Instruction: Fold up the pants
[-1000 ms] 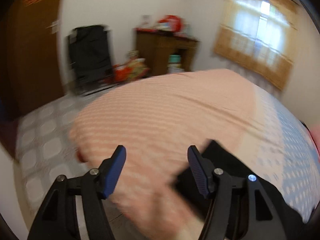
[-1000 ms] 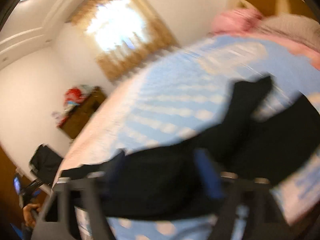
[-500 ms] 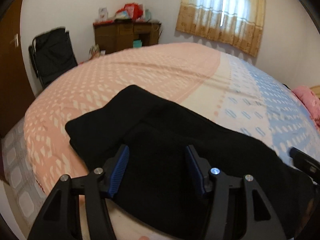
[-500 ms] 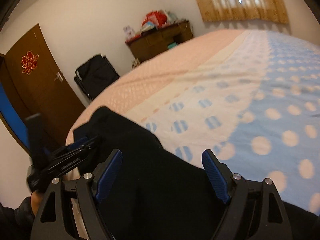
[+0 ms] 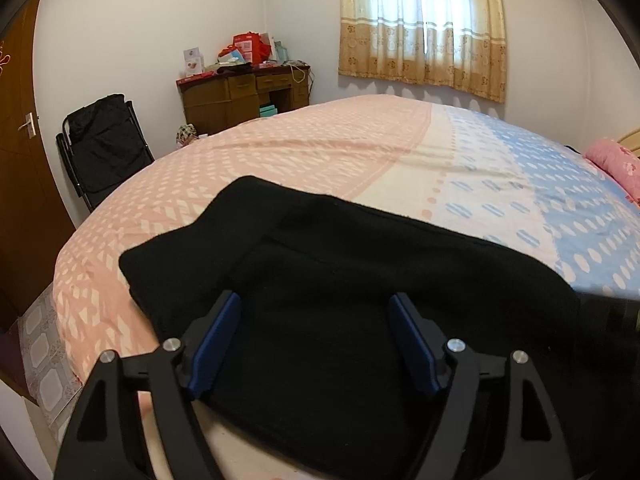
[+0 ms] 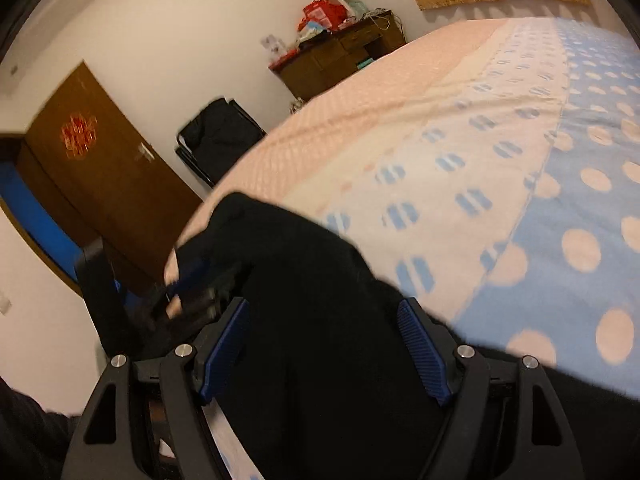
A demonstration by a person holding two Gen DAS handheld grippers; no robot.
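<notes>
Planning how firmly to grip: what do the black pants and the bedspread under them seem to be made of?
The black pants look like a thick, matte fleece or knit: no sheen, and a soft, fuzzy edge. The bedspread looks like thin woven cotton with a printed pattern; it shows fine shallow creases. Both guesses rest on looks alone.

bed [image 5: 360, 152] beyond the black pants [image 5: 360, 300] lies open; pink pillow [image 5: 616, 164] perhaps crowds its far right.
</notes>
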